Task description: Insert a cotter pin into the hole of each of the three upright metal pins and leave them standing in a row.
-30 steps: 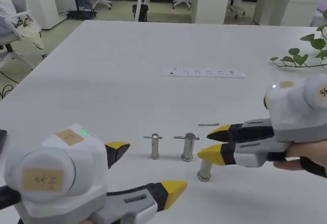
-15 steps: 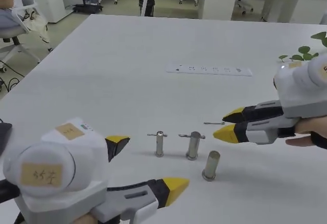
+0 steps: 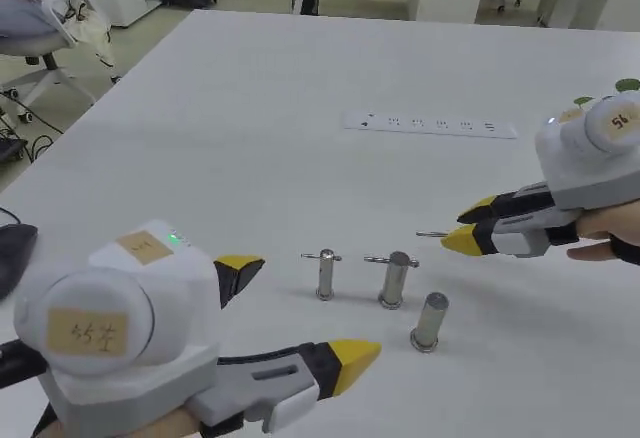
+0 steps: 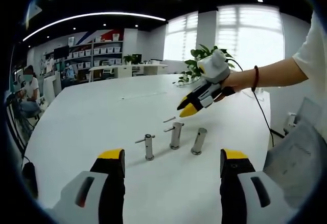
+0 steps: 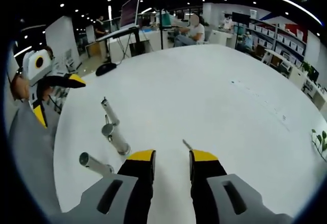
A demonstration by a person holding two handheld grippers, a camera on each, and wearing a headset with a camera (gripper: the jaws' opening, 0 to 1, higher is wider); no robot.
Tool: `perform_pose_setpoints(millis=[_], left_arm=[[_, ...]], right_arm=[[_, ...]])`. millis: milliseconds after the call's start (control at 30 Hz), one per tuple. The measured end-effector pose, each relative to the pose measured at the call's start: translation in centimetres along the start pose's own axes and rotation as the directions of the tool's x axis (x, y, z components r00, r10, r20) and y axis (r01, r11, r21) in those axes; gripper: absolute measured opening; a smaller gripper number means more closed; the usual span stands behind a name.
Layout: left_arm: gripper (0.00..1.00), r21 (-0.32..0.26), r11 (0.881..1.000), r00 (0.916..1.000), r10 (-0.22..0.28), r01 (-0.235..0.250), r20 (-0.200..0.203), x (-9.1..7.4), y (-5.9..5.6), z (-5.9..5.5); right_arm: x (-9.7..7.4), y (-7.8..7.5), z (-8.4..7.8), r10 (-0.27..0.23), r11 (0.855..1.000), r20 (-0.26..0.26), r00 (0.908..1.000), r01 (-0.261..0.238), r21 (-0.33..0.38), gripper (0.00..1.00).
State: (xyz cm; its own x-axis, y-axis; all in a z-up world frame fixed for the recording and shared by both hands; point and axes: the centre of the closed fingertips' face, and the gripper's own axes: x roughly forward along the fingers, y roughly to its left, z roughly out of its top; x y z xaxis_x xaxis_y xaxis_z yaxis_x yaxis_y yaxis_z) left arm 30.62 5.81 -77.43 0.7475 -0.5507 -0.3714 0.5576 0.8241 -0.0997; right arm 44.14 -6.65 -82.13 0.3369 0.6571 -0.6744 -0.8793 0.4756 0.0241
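Left tongs point(image 3: 300, 308) are nearest, low over the desk point(image 3: 250, 138), jaws spread wide with nothing between them. Just beyond stands the bare metal pin point(image 3: 430, 320), upright, no cotter pin through it, forward of the other two and out of their line. Behind it the middle metal pin point(image 3: 394, 280) and left metal pin point(image 3: 325, 274) stand upright side by side, each with a fitted cotter pin point(image 3: 312, 256) crosswise near its top. Further back and to the right, the loose cotter pin point(image 3: 432, 233) lies flat on the desk. Right tongs point(image 3: 470, 223) are just behind it, jaws a narrow gap apart, tips near its end, not clamped on it. Power strip point(image 3: 430, 125) lies well beyond. Judgement: two of three are fitted, and pick-up of the last cotter pin is in hand. Risks: the thin wire, flat on a smooth top, may skid or flick away if the tips close off-centre. A sideways push at insertion may topple the unsupported bare pin into its near neighbour. The row is not yet straight.
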Motion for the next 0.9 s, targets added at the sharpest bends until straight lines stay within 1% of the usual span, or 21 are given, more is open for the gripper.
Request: perform_pose_setpoints(millis=[200,333,400,467,533,667,900], left_arm=[[0.74,-0.009,1.000,0.9999,0.011,-0.011,-0.011,0.2,0.5,-0.4],[0.74,-0.017,1.000,0.9999,0.013,-0.013,-0.009,0.3,0.7,-0.5],[0.73,-0.020,1.000,0.9998,0.014,-0.015,-0.010,0.3,0.8,-0.6],[0.73,-0.024,1.000,0.9999,0.015,-0.015,-0.008,0.4,0.9,-0.6],[0.72,-0.026,1.000,0.9999,0.014,-0.014,-0.007,0.4,0.9,-0.7],[0.72,-0.034,0.999,0.9998,0.017,-0.018,-0.009,0.5,1.0,-0.9],[0.71,-0.044,0.999,0.9997,0.019,-0.020,-0.014,0.5,1.0,-1.2]], right_arm=[[1.3,-1.2,-0.4,-0.007,1.000,-0.034,0.9994,0.007,-0.015,0.23],[2.0,-1.9,-0.8,-0.011,0.999,-0.065,0.9978,0.008,-0.043,0.20],[2.4,-2.2,-1.0,-0.008,0.999,-0.076,0.9971,0.004,-0.046,0.19],[2.6,-2.4,-1.2,-0.006,0.999,-0.084,0.9965,0.002,-0.049,0.19],[2.8,-2.7,-1.6,-0.007,0.997,-0.109,0.9940,-0.001,-0.072,0.18],[3.1,-2.8,-2.0,-0.002,0.997,-0.129,0.9916,-0.009,-0.081,0.16],[3.3,-3.3,-2.6,-0.004,0.990,-0.177,0.9842,-0.020,-0.136,0.13]])
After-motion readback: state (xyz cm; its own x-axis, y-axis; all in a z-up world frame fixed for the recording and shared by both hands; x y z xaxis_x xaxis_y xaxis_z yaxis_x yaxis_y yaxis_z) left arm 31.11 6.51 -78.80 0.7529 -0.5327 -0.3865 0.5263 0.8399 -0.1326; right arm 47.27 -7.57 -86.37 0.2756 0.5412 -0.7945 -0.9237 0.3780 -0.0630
